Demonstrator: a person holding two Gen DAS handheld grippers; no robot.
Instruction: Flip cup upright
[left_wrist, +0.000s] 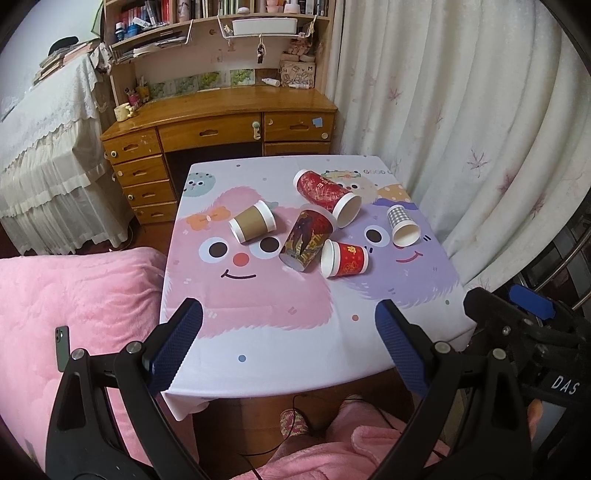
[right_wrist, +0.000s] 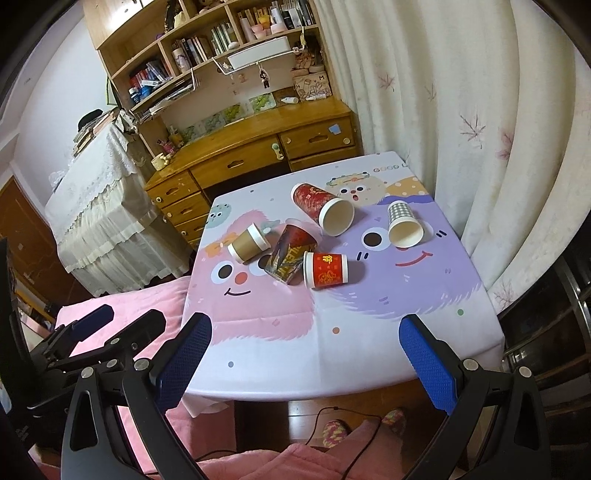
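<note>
Several paper cups lie on their sides on the cartoon tablecloth (left_wrist: 258, 332): a brown cup (left_wrist: 252, 221) (right_wrist: 248, 243), a dark patterned cup (left_wrist: 307, 240) (right_wrist: 289, 253), a small red cup (left_wrist: 345, 259) (right_wrist: 326, 270), a large red cup (left_wrist: 326, 192) (right_wrist: 321, 206) and a checked cup (left_wrist: 402, 225) (right_wrist: 403, 223). My left gripper (left_wrist: 290, 338) is open and empty above the table's near edge. My right gripper (right_wrist: 306, 349) is open and empty, also near that edge. Both are well short of the cups.
A pink bed (left_wrist: 74, 295) with a phone (left_wrist: 62, 347) lies left of the table. A wooden desk (left_wrist: 221, 118) stands behind it. White curtains (left_wrist: 461, 129) hang on the right. The right gripper's body (left_wrist: 517, 325) shows beside the left one.
</note>
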